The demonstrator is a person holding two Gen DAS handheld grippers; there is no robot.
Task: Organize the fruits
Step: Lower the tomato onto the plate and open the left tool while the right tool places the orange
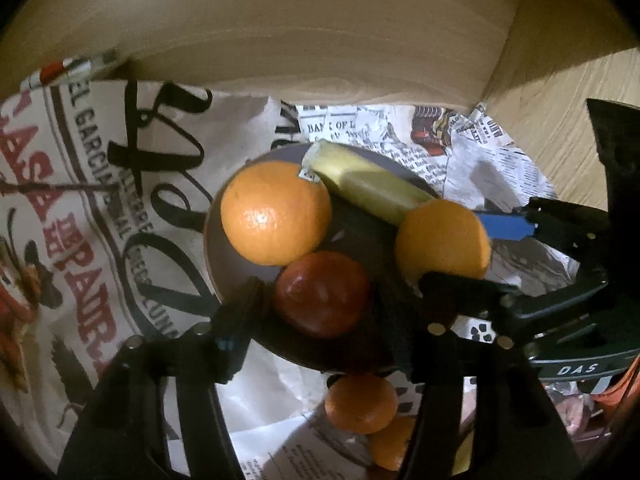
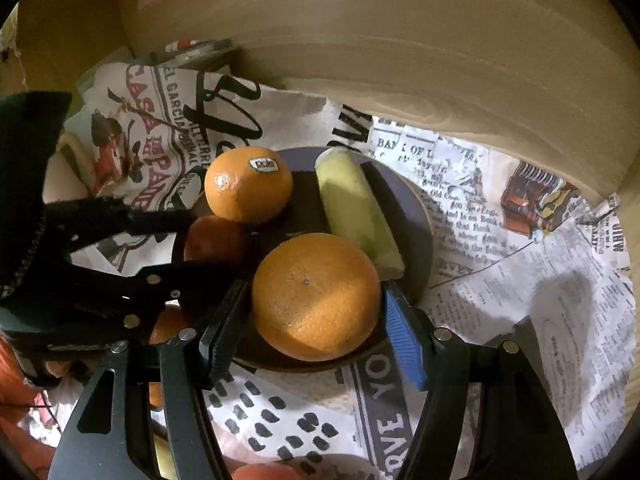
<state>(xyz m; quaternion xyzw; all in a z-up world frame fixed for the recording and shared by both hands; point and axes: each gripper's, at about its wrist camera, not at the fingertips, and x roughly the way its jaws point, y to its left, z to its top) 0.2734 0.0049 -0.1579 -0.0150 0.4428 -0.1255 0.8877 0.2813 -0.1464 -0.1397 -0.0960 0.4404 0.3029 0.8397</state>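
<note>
Newsprint-patterned paper (image 2: 500, 240) covers the work surface, with a pale wooden wall curving behind it, and on the paper sits a dark plate (image 2: 420, 216) that serves as the collecting point for the fruit. At the centre of the action, the right gripper (image 2: 316, 320) has its blue-padded fingers (image 2: 404, 340) on either side of a large orange (image 2: 316, 296), one pad at each flank, apparently touching the skin; the fruit rests at the plate's near edge. Whether the grip is firm or about to let go cannot be told from the views. The left gripper (image 1: 332, 304) stands spread around a dark red fruit (image 1: 324, 294) on the plate's other side, its fingers apart and not visibly pressing it. Further out on the plate lie a second orange (image 2: 248, 184) bearing a small sticker and a pale yellow-green piece of fruit (image 2: 356, 208), lengthwise toward the far rim. Off the plate, below the left gripper, two smaller orange fruits (image 1: 362, 402) wait on the paper. The step in hand looks like setting the large orange down among the others. The next move probably calls for parting the right fingers gently so the round fruit does not roll off the rim, then fetching the loose ones.
</note>
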